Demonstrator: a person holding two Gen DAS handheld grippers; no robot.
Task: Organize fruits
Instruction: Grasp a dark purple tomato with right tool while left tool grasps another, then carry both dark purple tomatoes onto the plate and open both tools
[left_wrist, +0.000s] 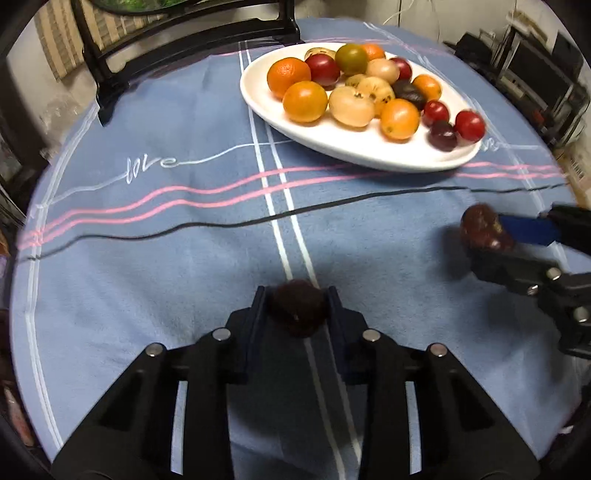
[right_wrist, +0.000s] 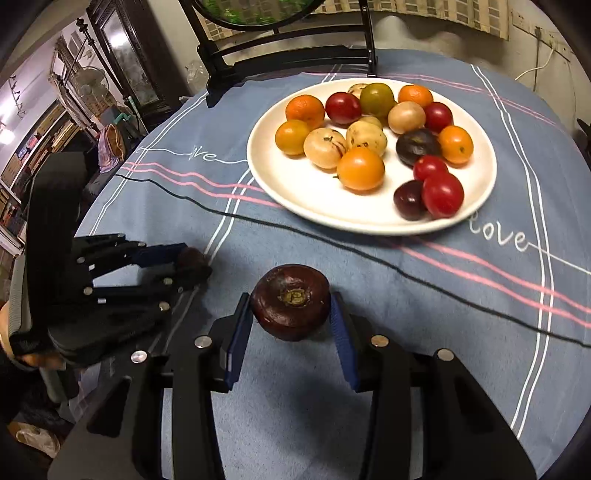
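A round table under a blue tablecloth (right_wrist: 424, 295) crossed by white, pink and black lines, with "love" stitched in white; behind it a dark wooden stand (right_wrist: 288, 59), pale walls, and cluttered shelves at the room's edges. At left in the right wrist view, the left gripper (right_wrist: 195, 264) is clamped on a small dark fruit (left_wrist: 297, 312) low over the cloth. At centre, the right gripper (right_wrist: 291, 306) pinches a larger dark purple fruit (right_wrist: 290, 301) between blue pads (right_wrist: 341, 325), stem scar facing the camera. Beyond, towards the right, a white plate (right_wrist: 317, 199) carries orange, red, pale yellow, green and dark fruits, well apart from both grippers.
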